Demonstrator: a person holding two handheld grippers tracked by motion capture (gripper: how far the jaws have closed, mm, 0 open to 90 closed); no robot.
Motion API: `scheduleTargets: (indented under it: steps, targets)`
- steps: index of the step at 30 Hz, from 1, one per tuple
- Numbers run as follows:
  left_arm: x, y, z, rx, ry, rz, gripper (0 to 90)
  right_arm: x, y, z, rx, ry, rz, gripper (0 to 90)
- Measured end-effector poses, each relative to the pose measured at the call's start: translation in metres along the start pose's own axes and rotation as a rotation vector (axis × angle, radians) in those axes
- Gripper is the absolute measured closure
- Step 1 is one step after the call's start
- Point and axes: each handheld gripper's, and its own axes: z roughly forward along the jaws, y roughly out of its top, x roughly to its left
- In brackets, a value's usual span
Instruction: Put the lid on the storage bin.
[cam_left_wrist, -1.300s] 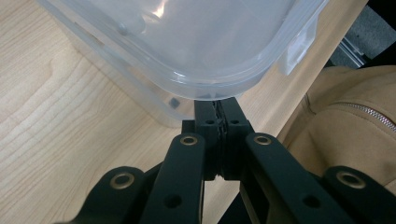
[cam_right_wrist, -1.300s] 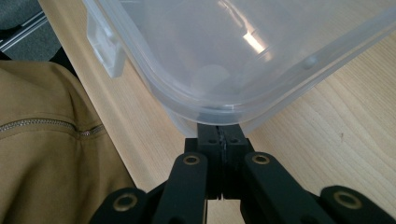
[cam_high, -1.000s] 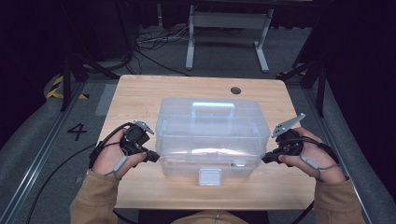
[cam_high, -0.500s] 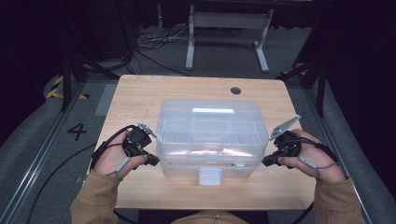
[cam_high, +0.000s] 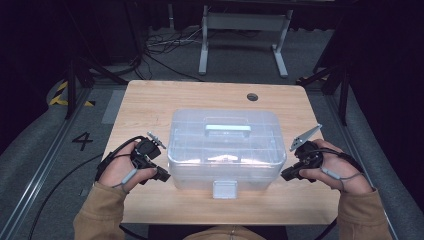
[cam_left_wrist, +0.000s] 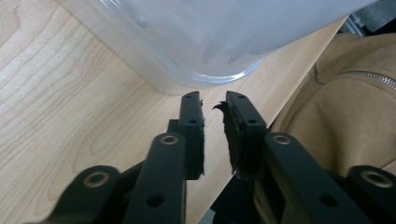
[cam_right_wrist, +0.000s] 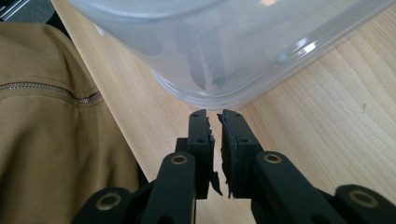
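Observation:
A clear plastic storage box (cam_high: 225, 150) with a pale handle (cam_high: 227, 128) on its lid and a front latch (cam_high: 224, 189) stands mid-table. My left gripper (cam_high: 165, 176) sits by its near left corner, my right gripper (cam_high: 285, 175) by its near right corner. In the left gripper view the jaws (cam_left_wrist: 214, 100) stand a narrow gap apart just short of the box's rounded corner (cam_left_wrist: 210, 37). The right gripper's jaws (cam_right_wrist: 214, 115) show the same thin gap before the box (cam_right_wrist: 224, 46). Both pairs have just been opening, with nothing between them.
The wooden table (cam_high: 150, 100) has a round cable hole (cam_high: 252, 96) at the far right. A metal stand (cam_high: 243, 22) and cables lie on the floor behind. A tan jacket (cam_right_wrist: 51, 126) is at the near edge. A "4" mark (cam_high: 82, 141) is on the floor to the left.

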Motion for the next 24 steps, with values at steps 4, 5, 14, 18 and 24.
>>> scheduleTargets:
  steps: [4, 5, 14, 18, 24]
  targets:
    - [0.002, -0.001, -0.002, -0.022, 0.007, -0.008, 72.9, -0.001, -0.001, -0.003, -0.020, -0.006, 0.001, 80.5]
    - [0.003, -0.002, -0.004, -0.034, 0.012, -0.003, 72.6, -0.001, -0.001, -0.004, -0.029, -0.006, 0.002, 79.7]
    - [0.010, -0.013, -0.020, -0.196, 0.058, -0.043, 71.6, -0.007, -0.003, -0.017, -0.107, -0.019, -0.001, 75.5]
    - [0.011, -0.018, -0.027, -0.278, 0.083, -0.054, 72.1, -0.009, -0.002, -0.022, -0.144, -0.022, 0.006, 73.9]
    - [0.015, -0.023, -0.033, -0.372, 0.105, -0.060, 68.8, -0.015, -0.004, -0.030, -0.219, -0.055, 0.031, 68.3]
